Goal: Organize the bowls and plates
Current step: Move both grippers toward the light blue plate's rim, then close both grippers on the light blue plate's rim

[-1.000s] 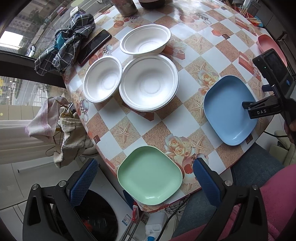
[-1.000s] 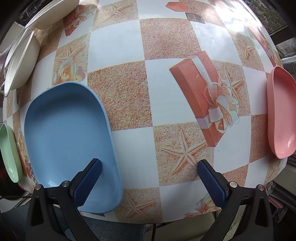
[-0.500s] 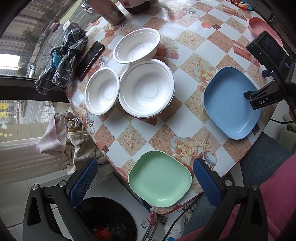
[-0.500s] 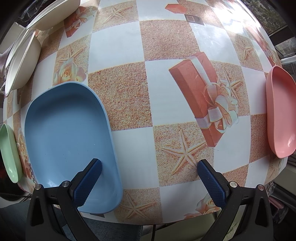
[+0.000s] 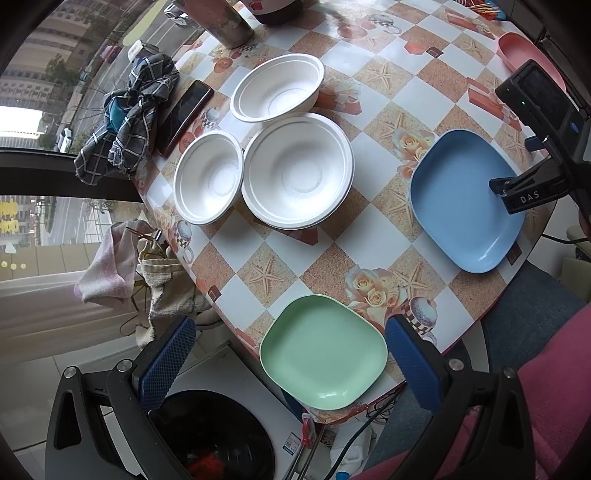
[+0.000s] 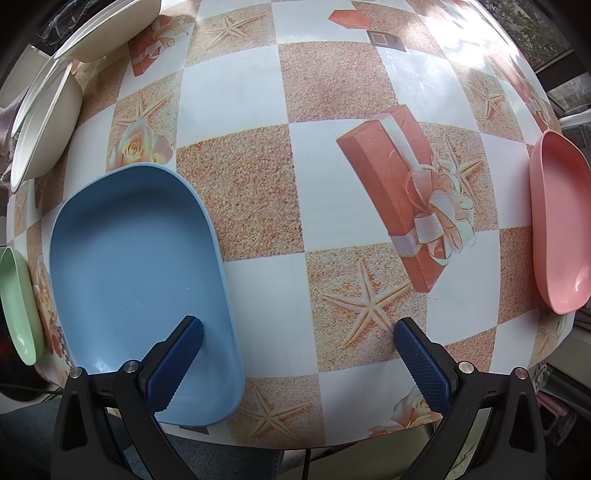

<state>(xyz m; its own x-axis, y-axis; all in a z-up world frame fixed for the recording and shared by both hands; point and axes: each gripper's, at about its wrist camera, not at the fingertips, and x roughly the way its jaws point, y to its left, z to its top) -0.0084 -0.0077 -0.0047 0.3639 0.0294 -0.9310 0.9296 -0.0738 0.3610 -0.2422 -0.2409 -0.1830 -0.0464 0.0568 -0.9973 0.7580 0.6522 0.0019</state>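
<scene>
Plates and bowls spread on the table, nothing gripped.
Three white bowls are clustered mid-table; the blue plate, green plate and pink plate overhang edges and could be knocked off. Right tongs are held open across the blue plate's rim, left tongs open above the green one.

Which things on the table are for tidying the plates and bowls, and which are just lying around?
For the job: green plate, blue plate, pink plate, large white bowl, two smaller white bowls.

Just lying about: phone, checked cloth, metal cup.
</scene>
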